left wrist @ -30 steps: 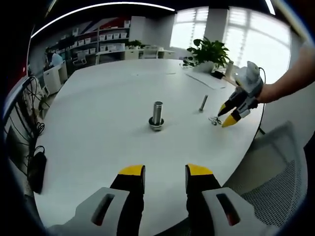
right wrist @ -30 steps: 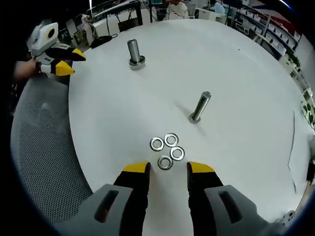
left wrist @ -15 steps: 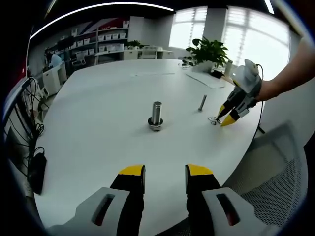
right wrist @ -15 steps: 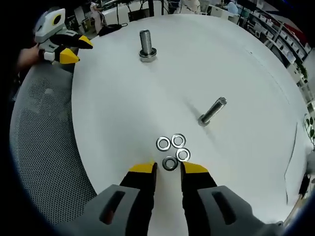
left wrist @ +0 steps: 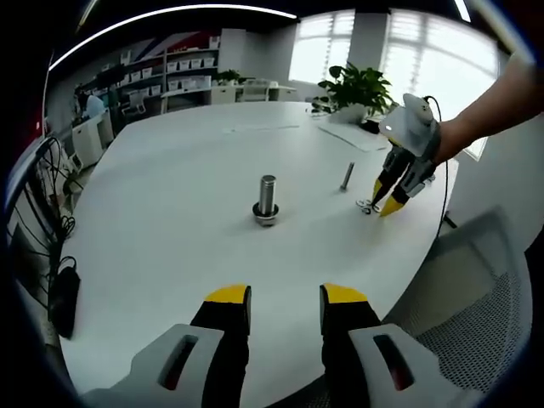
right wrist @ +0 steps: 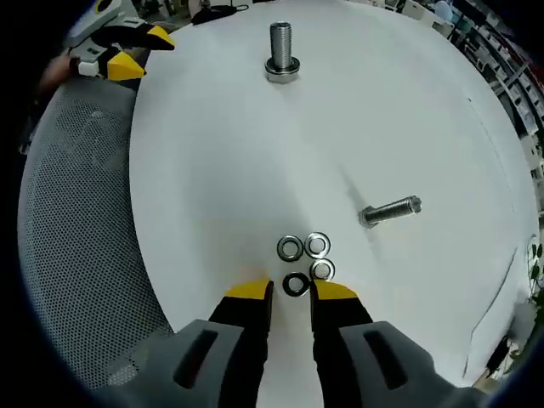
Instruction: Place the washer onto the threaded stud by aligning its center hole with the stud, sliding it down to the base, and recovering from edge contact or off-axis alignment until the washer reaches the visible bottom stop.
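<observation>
No legible text, perhaps for blur.

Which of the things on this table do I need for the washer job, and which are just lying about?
For the job:
- washers, four in a cluster
- threaded stud, upright
- right gripper, over the nearest washer
- left gripper, open and idle

Lying about:
- second bolt
- potted plant
- mesh chair

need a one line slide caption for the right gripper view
Right gripper narrowed around the nearest of four washers on the white table, threaded stud upright beyond.
</observation>
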